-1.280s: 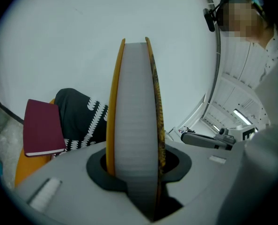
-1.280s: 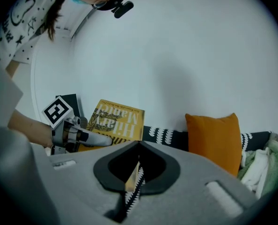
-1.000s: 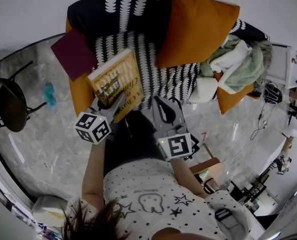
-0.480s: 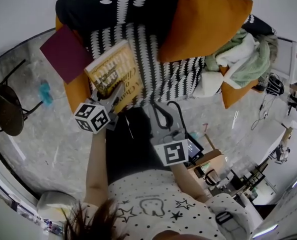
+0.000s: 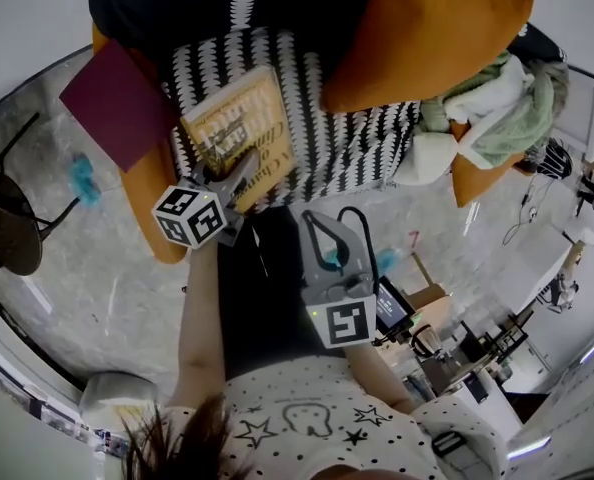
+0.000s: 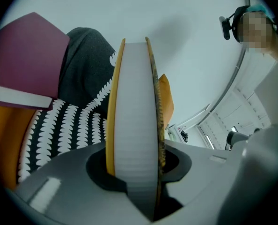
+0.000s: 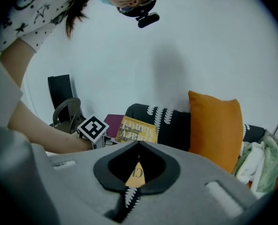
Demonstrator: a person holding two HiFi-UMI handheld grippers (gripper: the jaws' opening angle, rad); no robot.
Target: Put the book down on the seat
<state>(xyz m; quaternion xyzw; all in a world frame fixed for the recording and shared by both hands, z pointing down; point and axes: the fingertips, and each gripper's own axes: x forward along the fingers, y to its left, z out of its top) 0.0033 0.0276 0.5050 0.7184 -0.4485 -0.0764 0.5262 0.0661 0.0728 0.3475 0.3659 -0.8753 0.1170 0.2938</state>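
Note:
A thick yellow book [image 5: 245,128] hangs tilted over the left part of the black-and-white patterned seat [image 5: 352,158]. My left gripper [image 5: 239,173] is shut on its near edge. In the left gripper view the book [image 6: 134,116] stands edge-on between the jaws, with its white page block facing the camera. My right gripper [image 5: 329,230] hovers in front of the seat, to the right of the book. Its jaws meet and hold nothing. In the right gripper view the book [image 7: 136,130] shows beyond the shut right gripper [image 7: 138,146].
A big orange cushion [image 5: 427,28] leans on the sofa back. A heap of clothes [image 5: 497,103] covers the seat's right end. A maroon book [image 5: 112,103] lies on the orange left armrest. A black chair [image 5: 7,218] and a blue bottle [image 5: 82,178] stand on the floor at left.
The left gripper has come down with the book, which now hangs lower over the seat. The right gripper has sunk a little too.

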